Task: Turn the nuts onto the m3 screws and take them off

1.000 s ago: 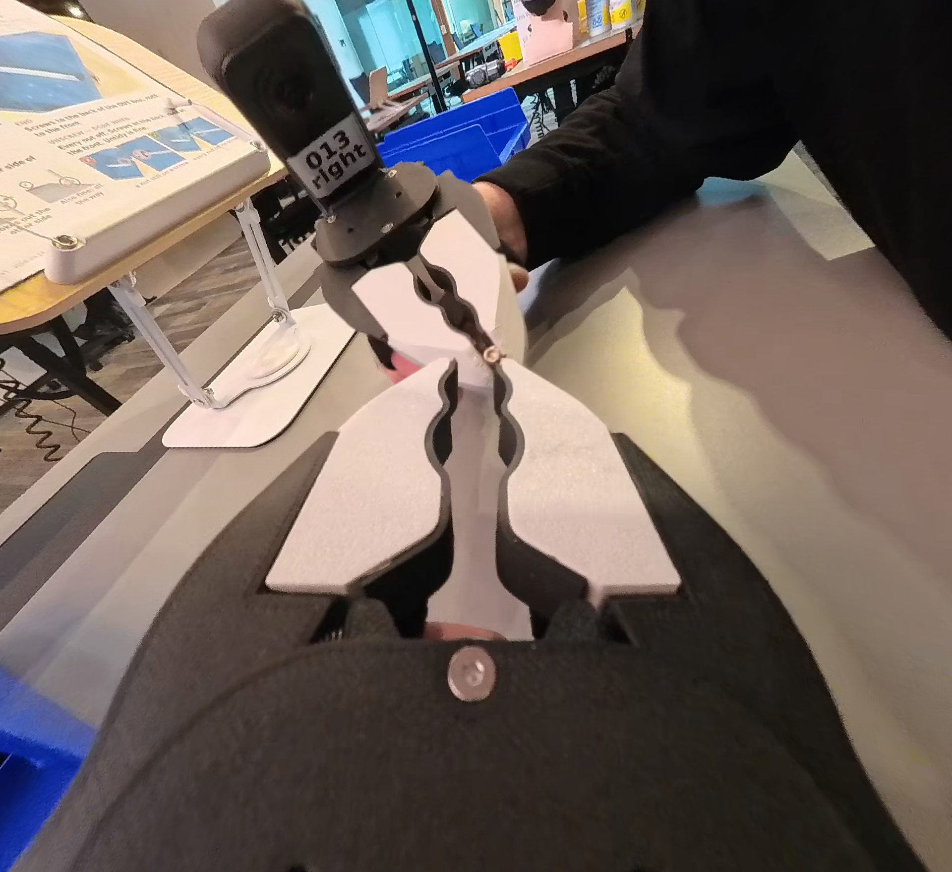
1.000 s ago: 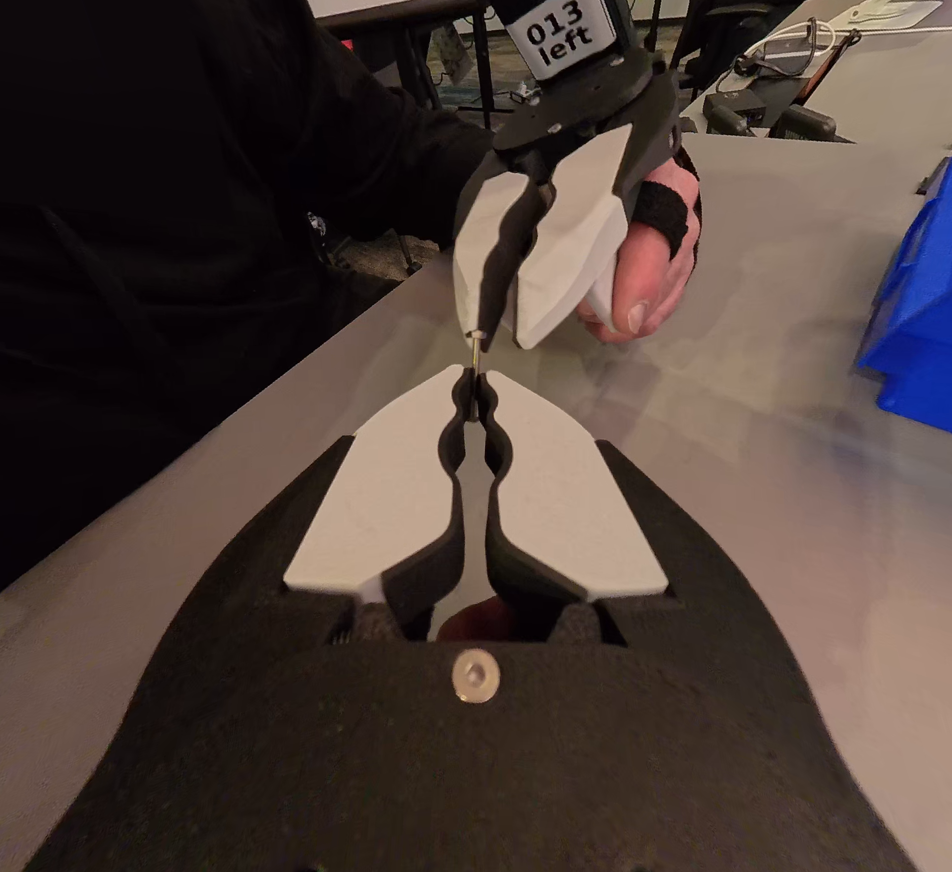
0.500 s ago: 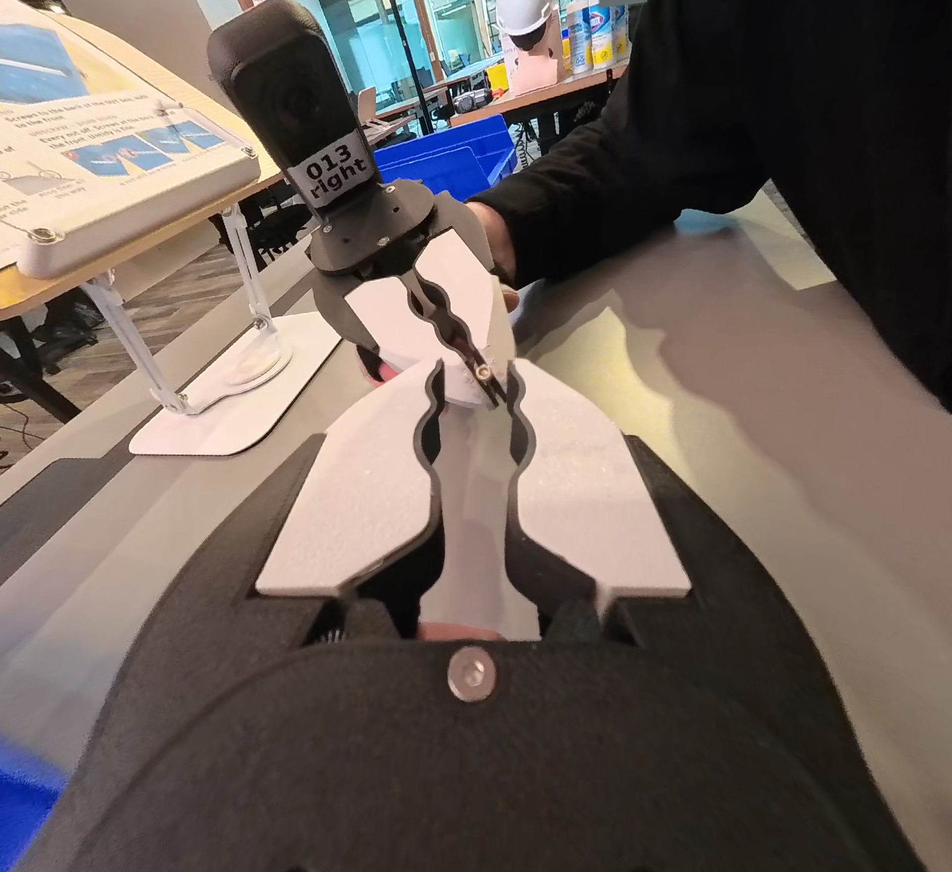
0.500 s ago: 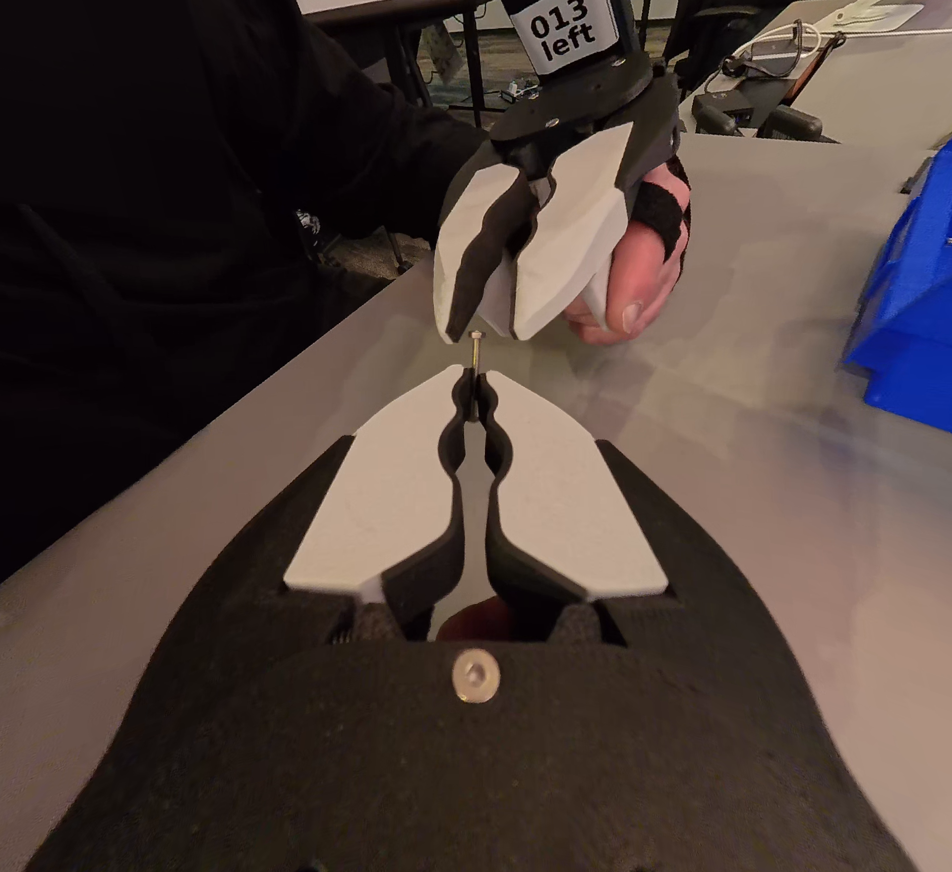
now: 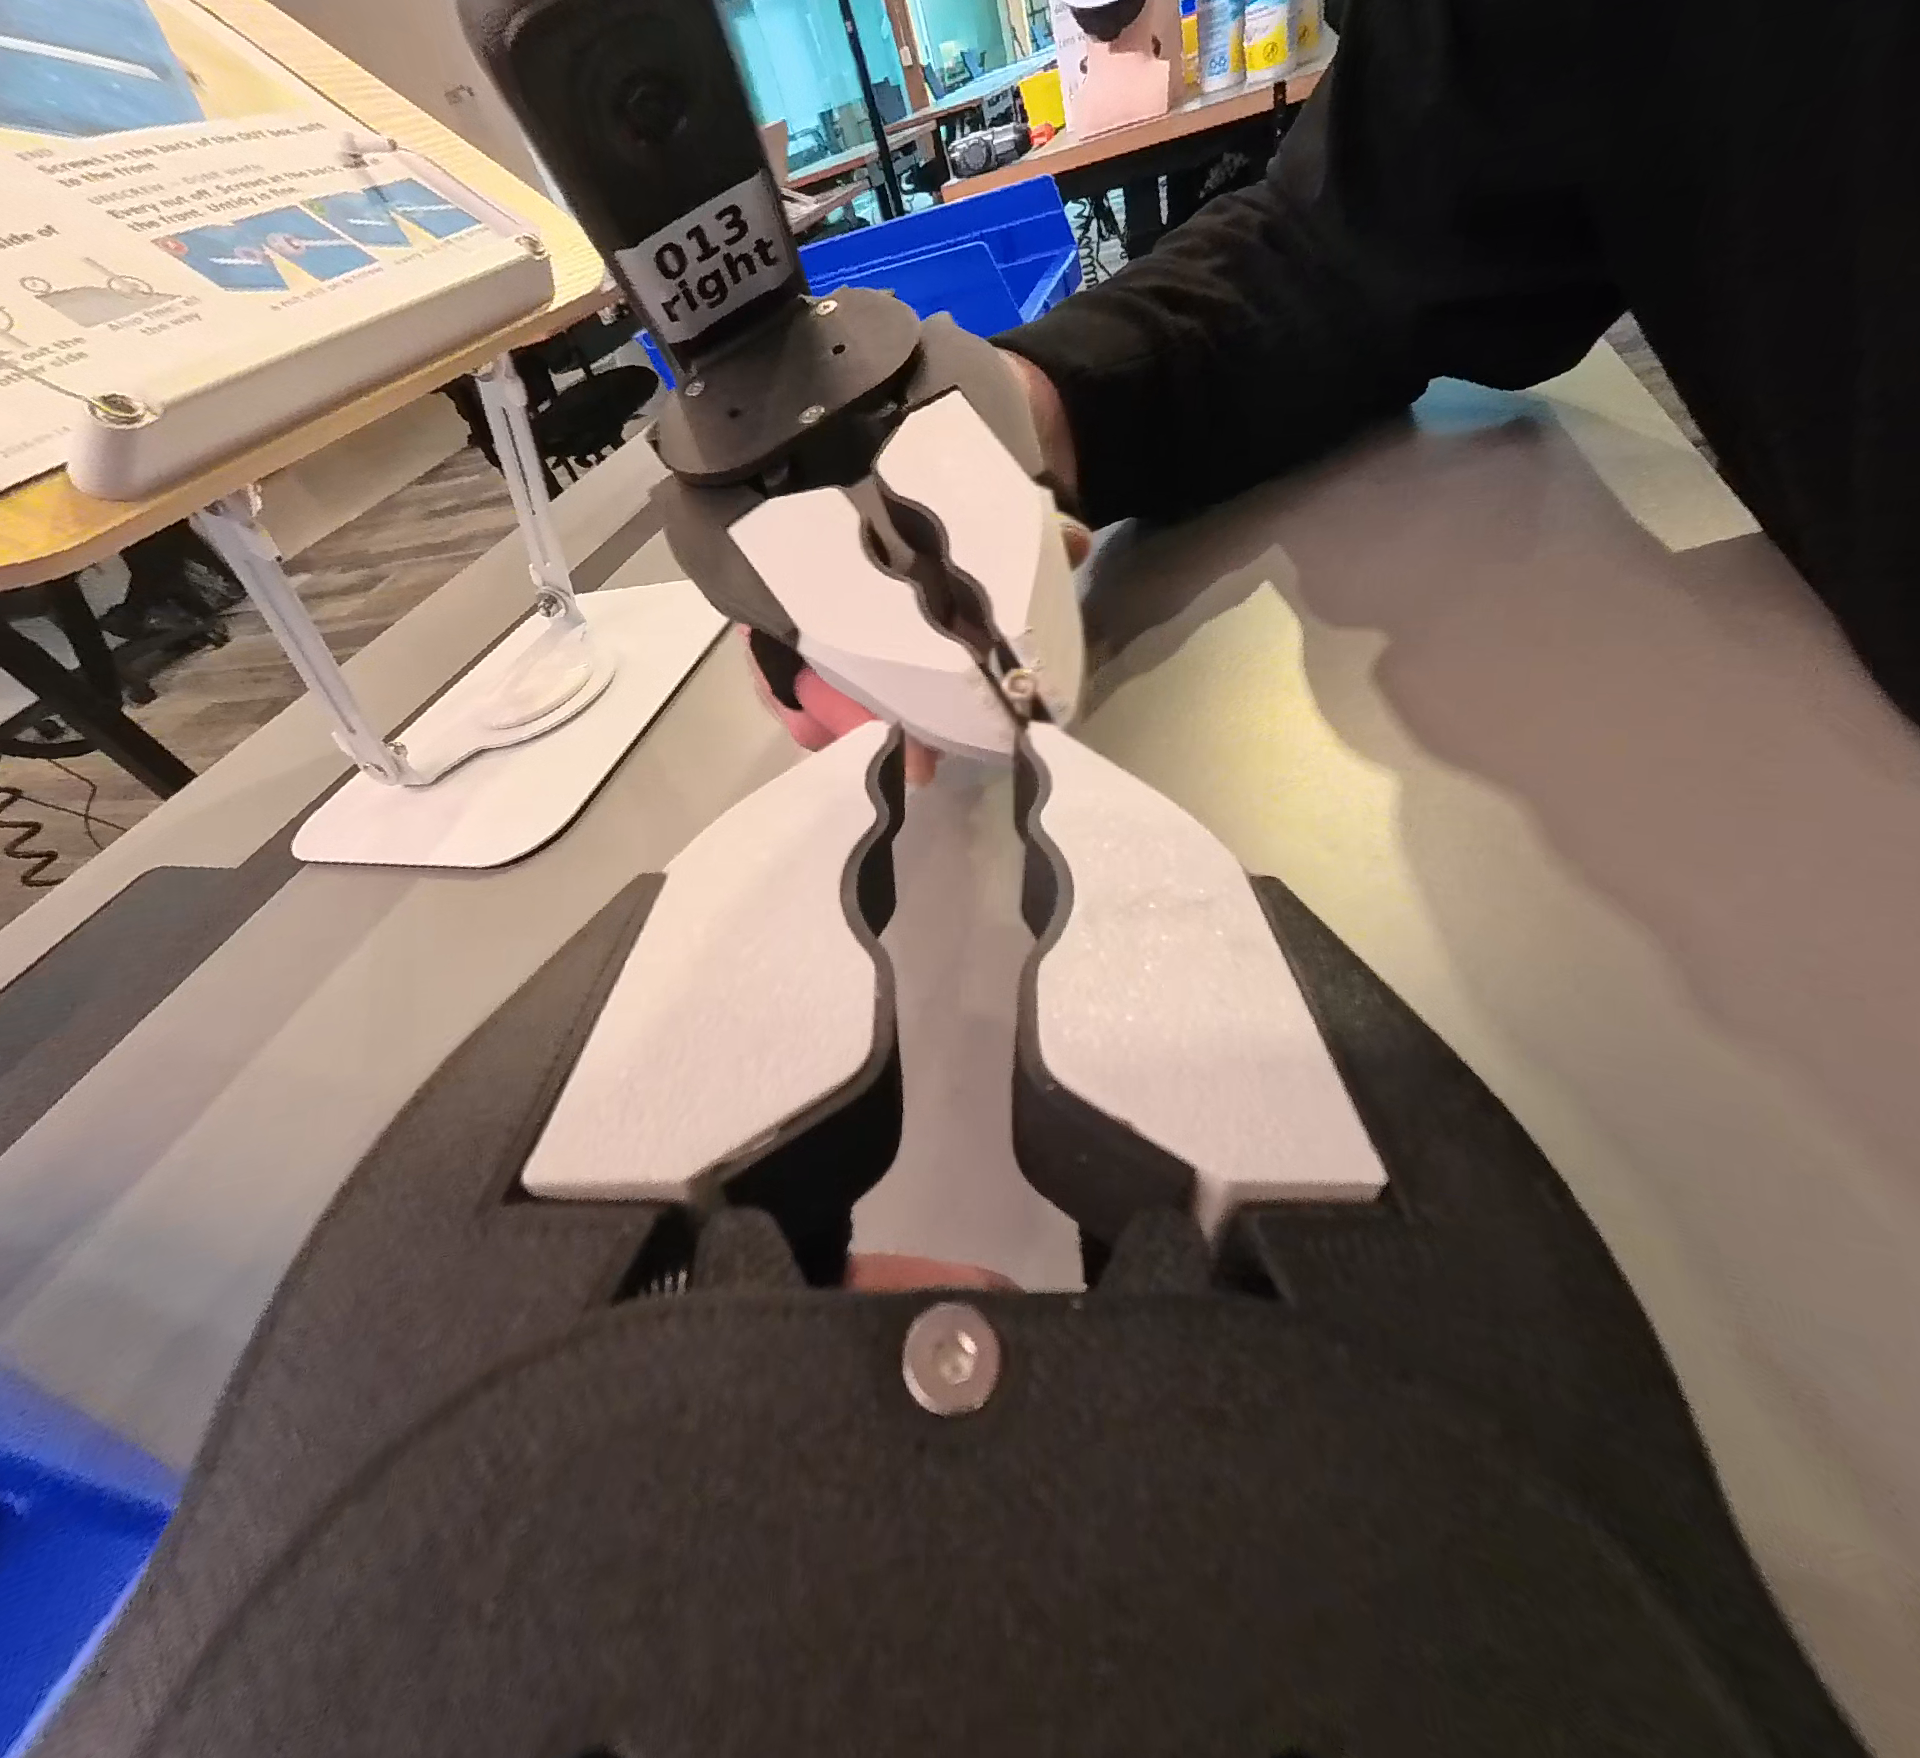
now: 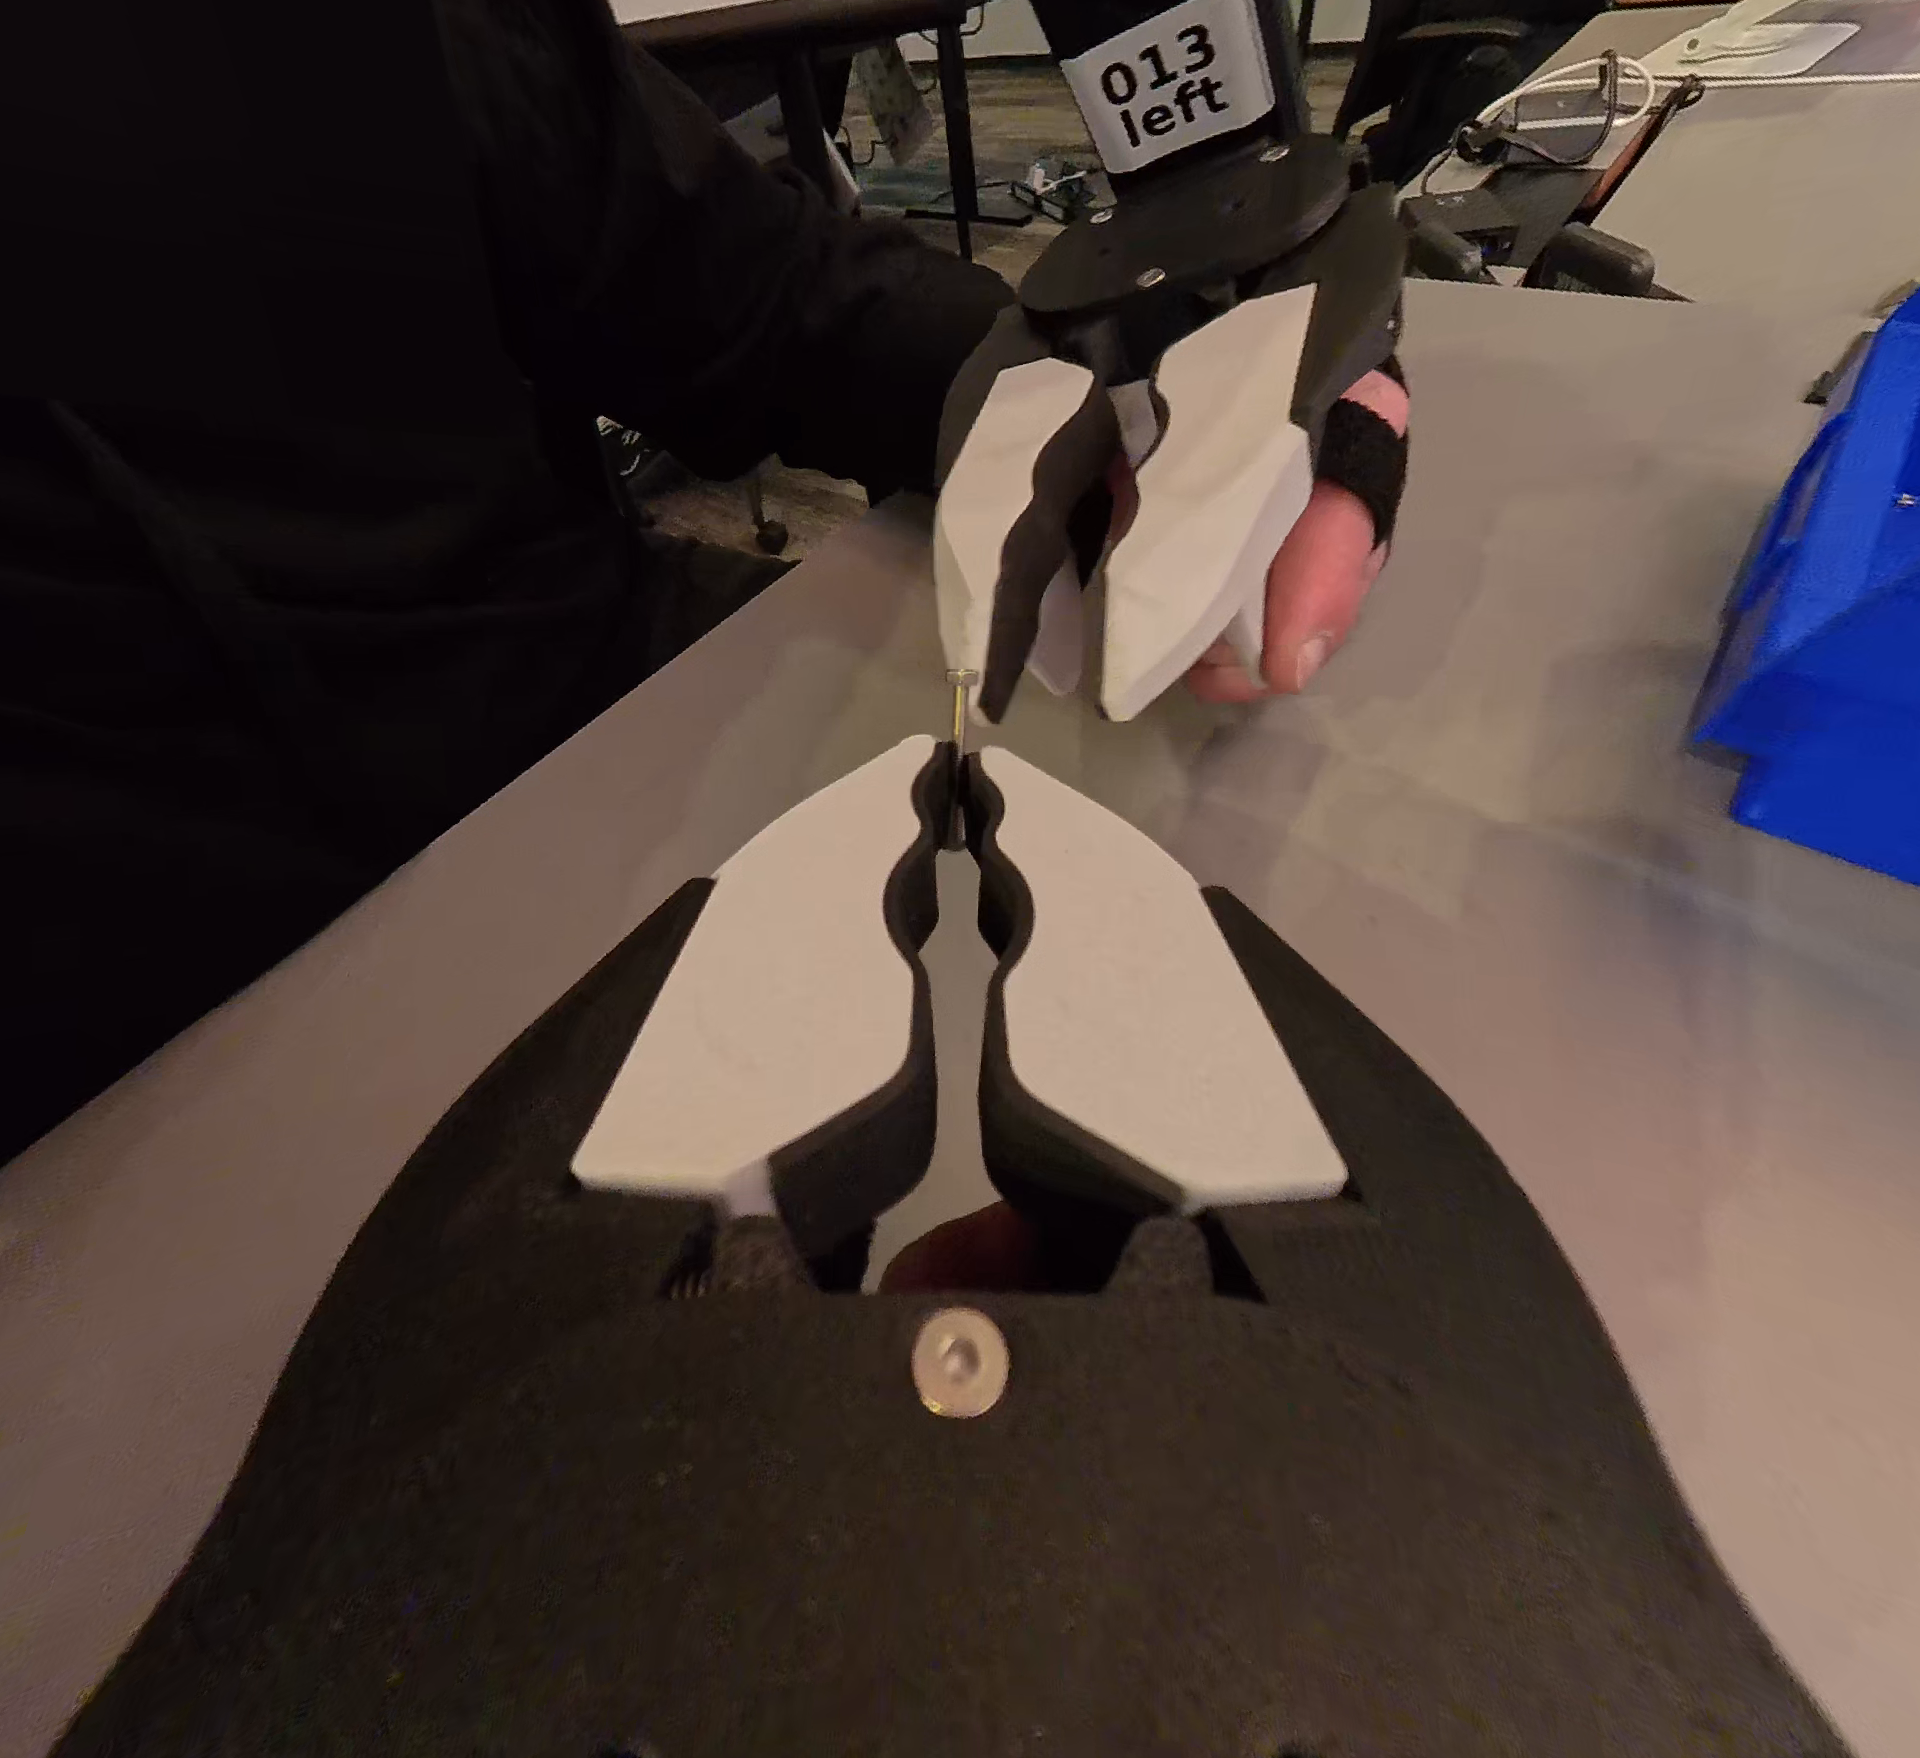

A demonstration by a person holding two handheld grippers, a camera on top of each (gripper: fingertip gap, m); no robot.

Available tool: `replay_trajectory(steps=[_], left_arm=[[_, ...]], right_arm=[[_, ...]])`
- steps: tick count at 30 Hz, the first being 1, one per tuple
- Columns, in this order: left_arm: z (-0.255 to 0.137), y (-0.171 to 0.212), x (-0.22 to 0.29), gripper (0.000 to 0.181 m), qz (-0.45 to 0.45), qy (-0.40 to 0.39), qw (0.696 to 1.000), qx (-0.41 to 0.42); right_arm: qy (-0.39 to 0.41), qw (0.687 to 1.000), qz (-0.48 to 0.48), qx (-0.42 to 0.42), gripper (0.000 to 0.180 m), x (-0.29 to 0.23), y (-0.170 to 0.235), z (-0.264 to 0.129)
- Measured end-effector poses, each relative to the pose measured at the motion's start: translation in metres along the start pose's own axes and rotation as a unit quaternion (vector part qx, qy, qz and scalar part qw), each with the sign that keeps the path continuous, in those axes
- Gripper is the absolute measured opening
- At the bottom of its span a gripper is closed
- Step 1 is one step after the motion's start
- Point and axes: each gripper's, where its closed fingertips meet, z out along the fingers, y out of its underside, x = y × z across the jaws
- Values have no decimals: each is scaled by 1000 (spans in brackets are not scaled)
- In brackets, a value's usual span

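Note:
My right gripper (image 6: 956, 754) is shut on a thin M3 screw (image 6: 955, 721) and holds it upright above the grey table (image 6: 1455, 877). A small silver piece (image 6: 961, 676) caps the screw; I cannot tell whether it is a nut or the screw's head. My left gripper (image 6: 1049, 709) is open, and its nearer fingertip (image 6: 992, 706) is just right of the screw's top, not gripping it. In the left wrist view my left gripper (image 5: 954, 748) is open and empty. The right gripper (image 5: 1023, 713) is just beyond it with the silver piece (image 5: 1018, 685) at its tips.
A blue bin (image 6: 1829, 669) stands at the table's right. In the left wrist view another blue bin (image 5: 935, 264) is behind the right gripper. A slanted instruction board (image 5: 260, 254) stands at the left on a white stand (image 5: 499, 773). The person's dark sleeves reach in from the sides. Less than 4 cm separates the two grippers' tips.
My left gripper, shut on the screw's top a second ago, has opened and let it go, and its tips have shifted slightly right. The right gripper still holds the screw.

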Motion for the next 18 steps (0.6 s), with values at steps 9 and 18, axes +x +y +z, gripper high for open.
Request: replay_trajectory(steps=[9,18], left_arm=[[0,-3,1,25,-19,12,1000,19],[1,9,-5,23,-15,-2,1000,-10]], right_arm=[[17,1000,-2,-19,2,5,7,7],[2,1000,-7,-10,2,-1,2,4]])
